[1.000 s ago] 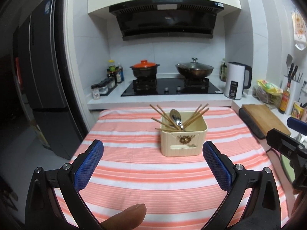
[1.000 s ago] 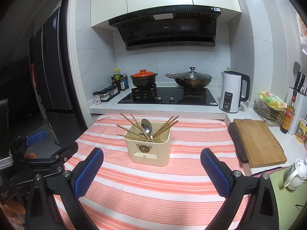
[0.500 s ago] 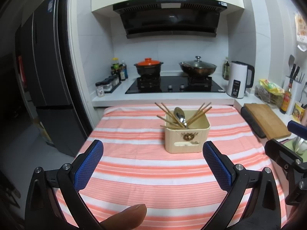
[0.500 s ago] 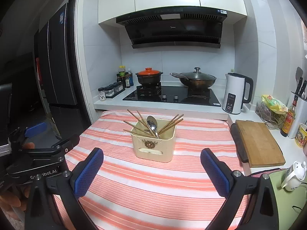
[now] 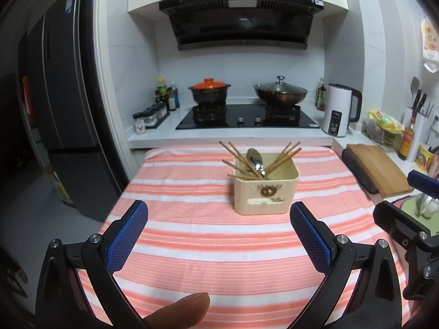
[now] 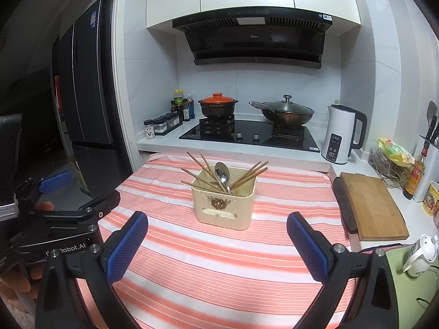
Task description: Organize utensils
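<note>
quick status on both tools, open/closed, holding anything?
Left tool: open, empty, short of the cream plastic utensil box.
Right tool: open, empty.

Left gripper (image 5: 219, 235) level, its blue-padded fingers (image 5: 126, 236) spread wide and holding nothing; a fingertip (image 5: 181, 311) of the holding hand shows at the lower edge. Right gripper (image 6: 217, 244) alongside, equally level, fingers (image 6: 307, 249) likewise spread wide with nothing between them.
</note>
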Demonstrator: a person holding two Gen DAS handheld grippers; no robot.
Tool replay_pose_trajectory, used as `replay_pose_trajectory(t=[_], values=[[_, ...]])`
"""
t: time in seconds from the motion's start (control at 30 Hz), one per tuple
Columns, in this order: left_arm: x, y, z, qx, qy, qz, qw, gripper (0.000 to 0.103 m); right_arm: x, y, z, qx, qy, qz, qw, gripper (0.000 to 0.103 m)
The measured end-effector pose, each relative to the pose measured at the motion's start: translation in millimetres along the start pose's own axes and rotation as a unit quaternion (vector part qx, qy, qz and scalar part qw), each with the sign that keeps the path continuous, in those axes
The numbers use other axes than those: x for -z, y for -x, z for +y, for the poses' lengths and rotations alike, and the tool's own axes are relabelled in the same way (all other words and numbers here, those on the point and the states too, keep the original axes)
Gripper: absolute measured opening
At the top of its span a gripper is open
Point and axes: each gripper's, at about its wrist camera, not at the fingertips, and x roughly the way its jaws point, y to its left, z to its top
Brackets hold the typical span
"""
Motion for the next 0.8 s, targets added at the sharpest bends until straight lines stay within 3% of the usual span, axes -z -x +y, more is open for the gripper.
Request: replay_pose_trajectory(t=[0.8], values=[[-1.6, 0.2, -2.9, 0.007, -0.002, 0.001, 1.0, 0.103, -1.0, 0.4, -1.0, 0.003, 0.005, 0.004, 1.0, 0.103]])
